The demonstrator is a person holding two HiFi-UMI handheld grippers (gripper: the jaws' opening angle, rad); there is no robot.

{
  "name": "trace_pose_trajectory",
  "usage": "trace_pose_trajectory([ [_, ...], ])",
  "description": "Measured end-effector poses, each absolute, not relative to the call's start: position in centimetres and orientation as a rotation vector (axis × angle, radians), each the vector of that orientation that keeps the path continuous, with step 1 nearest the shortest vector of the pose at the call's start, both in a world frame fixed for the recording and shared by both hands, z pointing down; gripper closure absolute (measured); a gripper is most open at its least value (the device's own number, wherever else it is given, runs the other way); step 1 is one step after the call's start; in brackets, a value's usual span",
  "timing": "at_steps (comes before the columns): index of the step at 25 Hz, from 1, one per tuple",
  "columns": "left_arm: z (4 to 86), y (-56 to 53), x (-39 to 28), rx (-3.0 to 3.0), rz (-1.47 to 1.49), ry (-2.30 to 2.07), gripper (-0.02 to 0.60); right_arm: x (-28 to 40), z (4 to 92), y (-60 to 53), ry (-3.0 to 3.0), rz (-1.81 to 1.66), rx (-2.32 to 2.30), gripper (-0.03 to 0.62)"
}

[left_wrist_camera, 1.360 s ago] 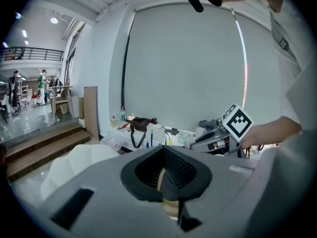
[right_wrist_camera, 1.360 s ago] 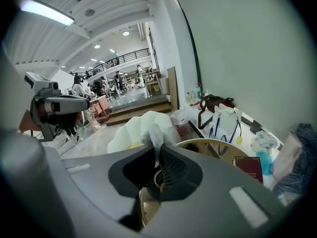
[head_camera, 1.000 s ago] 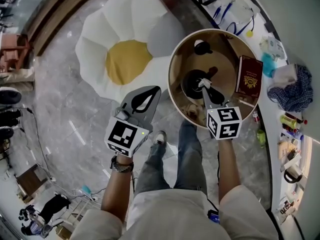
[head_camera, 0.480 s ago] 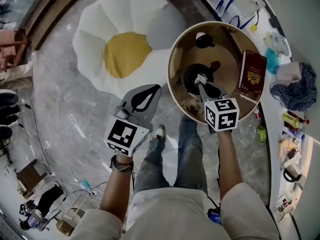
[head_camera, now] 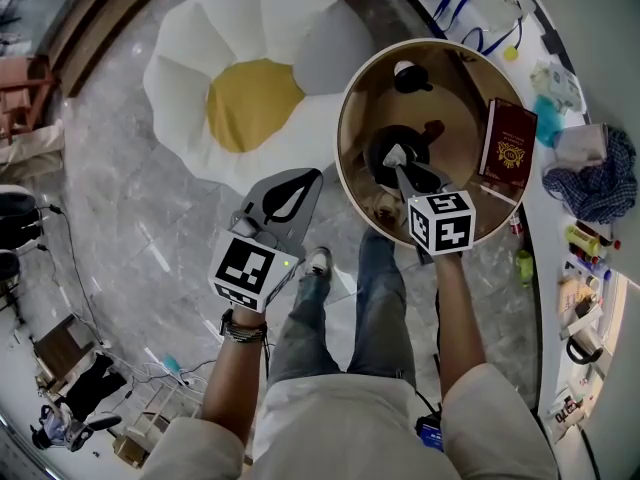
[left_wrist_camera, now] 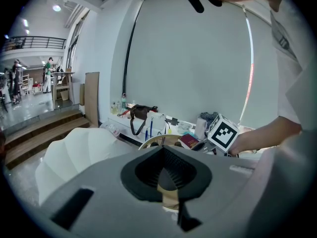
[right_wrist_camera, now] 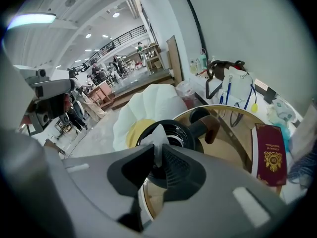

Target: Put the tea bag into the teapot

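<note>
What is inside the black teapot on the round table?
The black round teapot is open-topped, showing a dark rim and shiny inner ring. The white tea bag, pinched in the right gripper, sits over the opening; bag and jaws hide the interior.

Maroon booklet (head_camera: 510,140) on round table (head_camera: 455,96); daisy-shaped cushion (head_camera: 250,103) on floor beside; checked cloth (head_camera: 600,173) right of table.

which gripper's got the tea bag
The right gripper: its jaws pinch the white tea bag just over the open teapot. The left gripper is shut with nothing between its jaws.
</note>
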State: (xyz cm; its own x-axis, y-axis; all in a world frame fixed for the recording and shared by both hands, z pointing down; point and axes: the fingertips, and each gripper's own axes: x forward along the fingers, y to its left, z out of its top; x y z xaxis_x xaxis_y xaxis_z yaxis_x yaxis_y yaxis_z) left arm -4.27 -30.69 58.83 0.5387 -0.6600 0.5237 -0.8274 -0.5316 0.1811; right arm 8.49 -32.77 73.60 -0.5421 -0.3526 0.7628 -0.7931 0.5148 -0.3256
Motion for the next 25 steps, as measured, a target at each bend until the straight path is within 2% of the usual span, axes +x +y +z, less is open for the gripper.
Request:
trace_pose_trajectory([
  [25,59.58,-30.76,-3.94,2.372,0.565,-1.176,0.577,9.00,73.42,-33.15,-2.100,0.854,0.952,0.516],
])
